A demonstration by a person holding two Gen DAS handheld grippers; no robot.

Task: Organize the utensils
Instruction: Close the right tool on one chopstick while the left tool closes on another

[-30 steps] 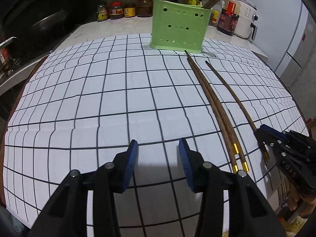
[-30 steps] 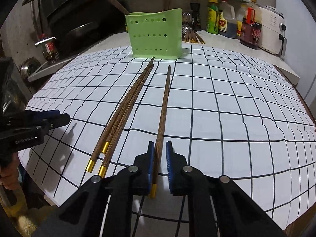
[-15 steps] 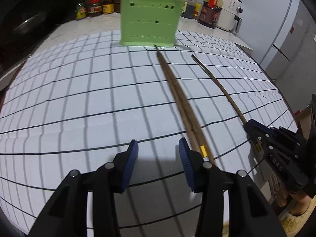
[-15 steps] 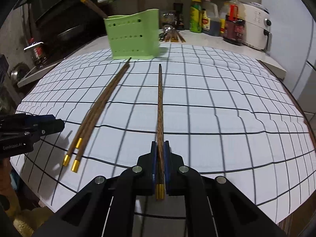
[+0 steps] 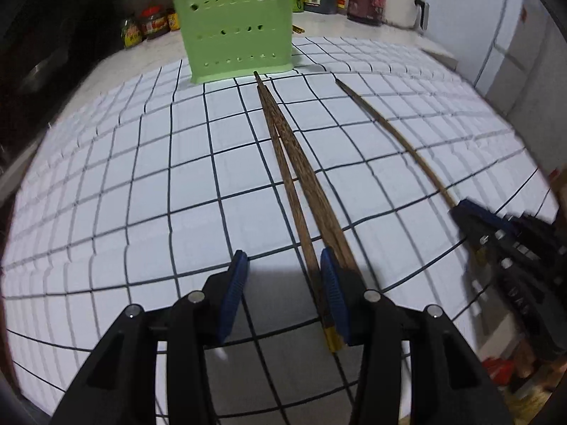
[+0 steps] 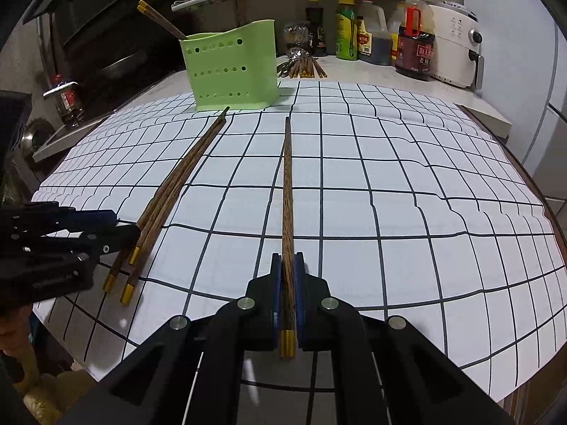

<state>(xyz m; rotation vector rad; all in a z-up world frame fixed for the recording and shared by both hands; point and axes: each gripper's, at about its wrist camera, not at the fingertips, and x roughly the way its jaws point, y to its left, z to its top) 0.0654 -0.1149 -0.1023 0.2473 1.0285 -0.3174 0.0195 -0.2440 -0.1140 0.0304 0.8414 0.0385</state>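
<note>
A green perforated utensil holder (image 6: 232,69) stands at the far side of the checked mat and shows in the left wrist view too (image 5: 237,47); chopsticks stick up out of it. My right gripper (image 6: 287,265) is shut on a brown chopstick (image 6: 287,191) near its gold end; its tip points toward the holder. It shows in the left wrist view (image 5: 393,134). A pair of brown chopsticks (image 5: 297,180) lies on the mat. My left gripper (image 5: 283,265) is open, with one chopstick of the pair between its fingers and the other under the right finger (image 5: 331,290). The pair also shows in the right wrist view (image 6: 177,184).
The white checked mat (image 6: 389,184) covers the counter. Sauce bottles (image 6: 414,49), a white appliance (image 6: 457,46) and loose chopsticks (image 6: 304,67) sit behind it. Jars (image 5: 149,26) stand at the back left. The counter edge runs close below both grippers.
My left gripper moved right, until its fingers reached the gold ends of the chopstick pair. My right gripper closed on the single chopstick and holds it.
</note>
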